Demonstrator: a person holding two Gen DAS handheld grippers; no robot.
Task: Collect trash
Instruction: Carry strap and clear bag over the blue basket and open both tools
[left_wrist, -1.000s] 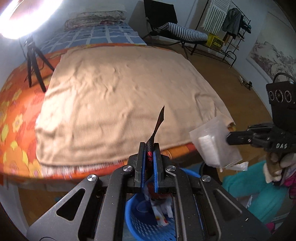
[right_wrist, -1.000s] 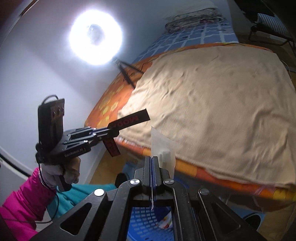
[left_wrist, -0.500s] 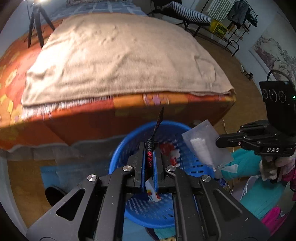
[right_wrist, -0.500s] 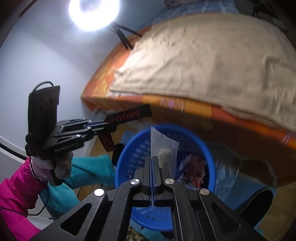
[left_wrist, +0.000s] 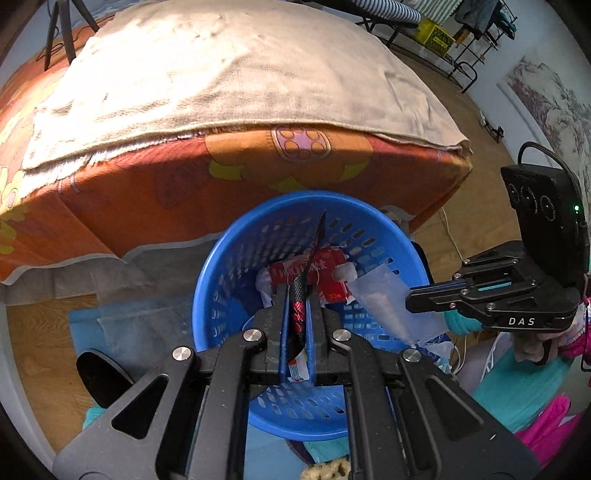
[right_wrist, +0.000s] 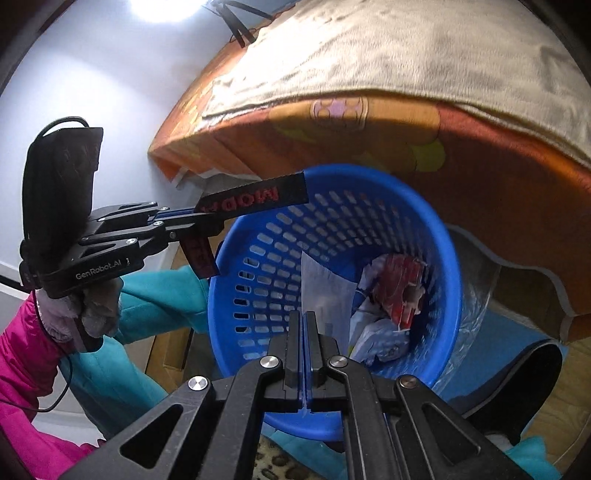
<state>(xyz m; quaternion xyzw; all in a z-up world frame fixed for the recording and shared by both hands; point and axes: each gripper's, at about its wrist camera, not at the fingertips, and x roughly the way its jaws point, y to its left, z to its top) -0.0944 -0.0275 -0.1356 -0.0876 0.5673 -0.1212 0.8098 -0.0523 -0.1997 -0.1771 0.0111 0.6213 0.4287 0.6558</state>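
Observation:
A blue perforated basket (left_wrist: 221, 280) stands on the floor against the bed; it also shows in the right wrist view (right_wrist: 443, 258). It holds red and white wrappers (left_wrist: 328, 273) (right_wrist: 402, 284). My left gripper (left_wrist: 297, 295) is shut on a black and red wrapper strip (left_wrist: 312, 254), held over the basket; the strip also shows in the right wrist view (right_wrist: 255, 201). My right gripper (right_wrist: 303, 321) is shut on a clear plastic packet (right_wrist: 325, 291), held over the basket's near side; the packet also shows in the left wrist view (left_wrist: 388, 302).
The bed (left_wrist: 229, 173) with an orange flowered sheet and a beige blanket (left_wrist: 229, 70) rises right behind the basket. A tripod (left_wrist: 61, 29) stands at the bed's far left. A rack (left_wrist: 461, 40) stands far right on the wooden floor. My teal-clad legs flank the basket.
Both grippers have dropped from bed height and tilted down over the basket, still holding the strip and the packet. The basket now fills the middle of both views.

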